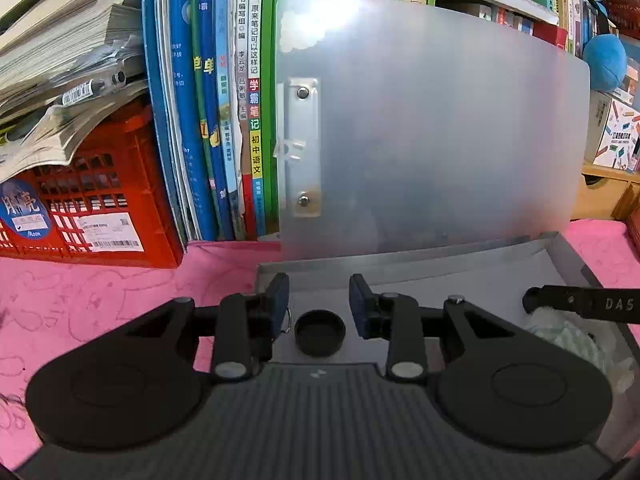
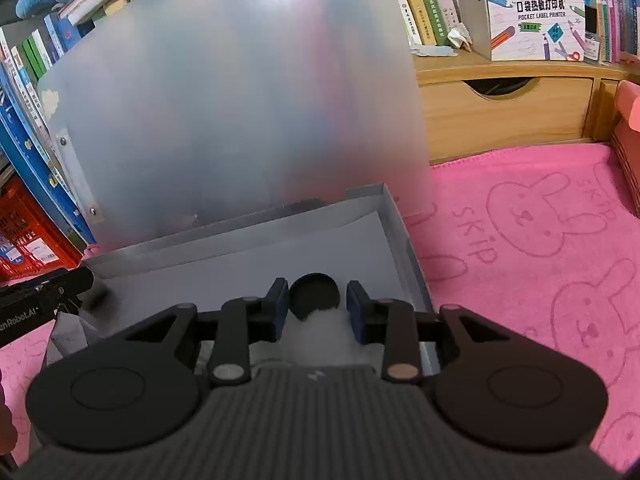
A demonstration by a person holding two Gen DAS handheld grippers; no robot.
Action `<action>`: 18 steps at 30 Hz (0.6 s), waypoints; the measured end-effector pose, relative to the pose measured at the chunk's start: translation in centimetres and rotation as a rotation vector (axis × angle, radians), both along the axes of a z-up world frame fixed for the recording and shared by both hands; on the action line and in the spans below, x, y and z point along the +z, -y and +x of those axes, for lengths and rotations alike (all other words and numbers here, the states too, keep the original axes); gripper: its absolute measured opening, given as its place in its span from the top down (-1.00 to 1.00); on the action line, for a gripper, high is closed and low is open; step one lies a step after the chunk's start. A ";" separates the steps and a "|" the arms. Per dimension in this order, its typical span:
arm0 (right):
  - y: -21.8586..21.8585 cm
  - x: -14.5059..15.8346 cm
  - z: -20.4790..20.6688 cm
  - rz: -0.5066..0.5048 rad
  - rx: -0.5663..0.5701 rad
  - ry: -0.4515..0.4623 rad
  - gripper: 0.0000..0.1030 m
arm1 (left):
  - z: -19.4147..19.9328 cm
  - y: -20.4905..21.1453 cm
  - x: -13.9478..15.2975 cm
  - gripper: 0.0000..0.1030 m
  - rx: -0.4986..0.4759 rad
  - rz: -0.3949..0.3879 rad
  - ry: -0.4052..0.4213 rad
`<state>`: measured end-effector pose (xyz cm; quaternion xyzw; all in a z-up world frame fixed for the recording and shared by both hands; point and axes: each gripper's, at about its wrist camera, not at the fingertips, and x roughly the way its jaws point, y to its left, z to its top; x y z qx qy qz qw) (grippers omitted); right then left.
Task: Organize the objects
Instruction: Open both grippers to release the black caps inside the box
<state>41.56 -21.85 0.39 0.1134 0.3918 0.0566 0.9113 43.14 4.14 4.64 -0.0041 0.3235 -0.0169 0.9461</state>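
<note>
An open grey file box (image 1: 568, 248) lies on the pink towel, its frosted lid (image 1: 440, 120) standing upright behind it. A black round cap (image 1: 320, 332) lies on the white paper inside. My left gripper (image 1: 319, 308) is open just over the cap, empty. My right gripper (image 2: 317, 308) is open over the box (image 2: 404, 232), with the cap (image 2: 314, 290) just ahead of its fingertips and a white fluffy thing (image 2: 320, 332) between its fingers; whether it grips it is unclear. A pale knitted item (image 1: 568, 340) lies in the box at right.
A red crate (image 1: 100, 208) with papers on top and upright books (image 1: 208, 100) stand at back left. A wooden drawer unit (image 2: 504, 112) with a label printer box (image 2: 536, 8) stands at back right. The pink towel (image 2: 540, 248) spreads to the right.
</note>
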 end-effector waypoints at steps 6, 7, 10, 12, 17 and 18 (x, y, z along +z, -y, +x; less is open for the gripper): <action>0.3 0.5 -0.6 0.003 -0.006 0.017 0.04 | -0.3 0.2 0.3 0.08 0.002 0.021 0.005; 0.4 0.7 -0.7 0.005 -0.008 0.020 0.00 | -0.5 0.3 0.4 0.03 0.002 0.022 0.008; 0.6 1.4 -1.3 0.009 -0.008 0.034 -0.06 | -1.0 0.5 0.6 -0.12 -0.004 0.037 0.018; 0.7 2.1 -1.8 0.008 -0.002 0.051 -0.07 | -1.5 0.6 0.9 -0.18 -0.004 0.049 0.026; 0.8 4.0 -3.6 0.011 0.002 0.092 -0.11 | -2.9 0.3 1.9 -0.22 0.003 0.045 0.042; 0.8 4.3 -4.0 0.011 0.004 0.100 -0.12 | -3.3 0.2 2.2 -0.23 0.002 0.047 0.046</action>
